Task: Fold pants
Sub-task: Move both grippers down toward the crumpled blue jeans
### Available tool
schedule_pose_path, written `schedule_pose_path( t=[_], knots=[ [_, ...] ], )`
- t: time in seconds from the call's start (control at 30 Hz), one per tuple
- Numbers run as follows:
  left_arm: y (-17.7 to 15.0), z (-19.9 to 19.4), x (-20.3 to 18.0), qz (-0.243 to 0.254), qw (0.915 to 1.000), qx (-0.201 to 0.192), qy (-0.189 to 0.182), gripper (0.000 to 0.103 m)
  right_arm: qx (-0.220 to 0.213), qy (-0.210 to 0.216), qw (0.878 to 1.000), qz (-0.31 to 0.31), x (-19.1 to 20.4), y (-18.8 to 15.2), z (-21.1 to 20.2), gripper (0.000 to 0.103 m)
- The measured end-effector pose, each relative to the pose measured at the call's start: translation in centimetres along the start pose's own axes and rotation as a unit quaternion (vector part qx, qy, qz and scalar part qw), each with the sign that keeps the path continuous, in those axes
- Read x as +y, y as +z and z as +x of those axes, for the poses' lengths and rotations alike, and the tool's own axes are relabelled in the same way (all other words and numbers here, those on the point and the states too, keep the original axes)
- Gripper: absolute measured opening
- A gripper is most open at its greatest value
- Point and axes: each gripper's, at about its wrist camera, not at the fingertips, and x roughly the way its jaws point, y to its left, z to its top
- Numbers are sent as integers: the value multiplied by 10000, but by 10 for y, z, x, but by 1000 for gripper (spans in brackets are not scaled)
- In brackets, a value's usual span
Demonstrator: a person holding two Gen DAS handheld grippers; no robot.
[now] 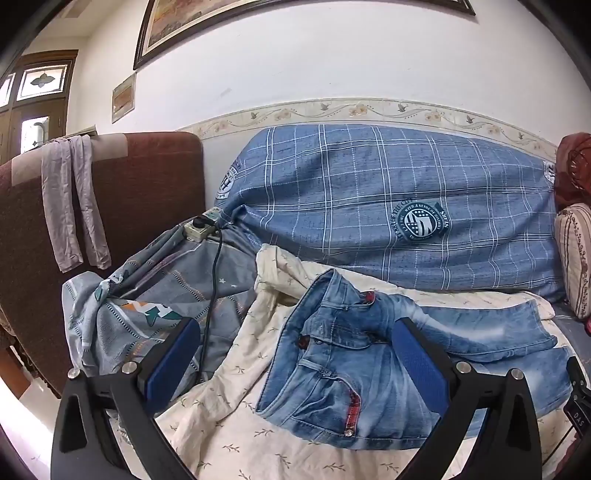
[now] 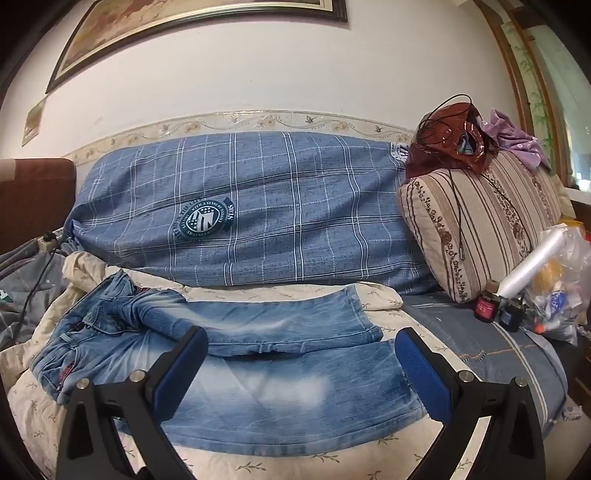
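A bed (image 2: 491, 354) carries a cream sheet (image 2: 229, 461), with jeans (image 2: 266, 391) spread flat on it.

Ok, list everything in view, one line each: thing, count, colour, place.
jeans: one, light blue, spread on the cream sheet, waistband left, legs right
cream sheet: one, leaf print, under the jeans
plaid bolster: one, blue, along the wall
grey quilt: one, crumpled at left
power strip: one, white, on the quilt, black cable plugged in
grey cloth: one, draped over the brown sofa back
striped cushion: one, beige-brown, at right
plastic bags: several, clear, far right
framed picture: one, on the wall
left gripper: open, over the waistband
right gripper: open, over the legs
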Motion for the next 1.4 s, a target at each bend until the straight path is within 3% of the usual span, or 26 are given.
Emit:
schedule_pose_path(
  t=[0.23,0.47,0.57,0.6,0.83,0.97,1.03,1.13,1.23,1.33,1.4],
  knots=[
    [-1,17,-8,69,9998,172,-51,103,105,-30,9999,3,-8,2,6,102],
    [-33,100,-38,117,9873,1559,-283,103,613,-50,9936,949,-61,2,33,102],
    [-56,128,-46,258,9733,2255,-346,103,769,18,9832,1656,-99,-5,43,102],
    [-63,136,-48,247,9717,2328,-310,103,831,-13,9789,1866,-112,-9,47,102],
    [-65,161,-33,653,9742,2156,114,103,1089,-212,9715,2097,-158,-18,80,90],
    [-53,178,-25,247,9782,2056,145,103,1172,-159,9559,2689,-181,-19,109,89],
    [-45,188,-21,26,9799,1990,159,103,1183,-55,9546,2735,-181,-11,123,89],
    [-35,201,-22,-182,9819,1883,106,103,1357,120,9585,2505,-167,8,154,89],
    [-15,225,-21,17,9826,1851,132,103,1811,163,9621,2034,-147,26,201,89],
    [26,255,-14,64,9820,1889,-14,103,2227,63,9641,1444,-129,42,251,89],
    [51,276,-14,119,9809,1940,-46,103,2335,64,9624,1385,-128,48,274,89]
  ],
)
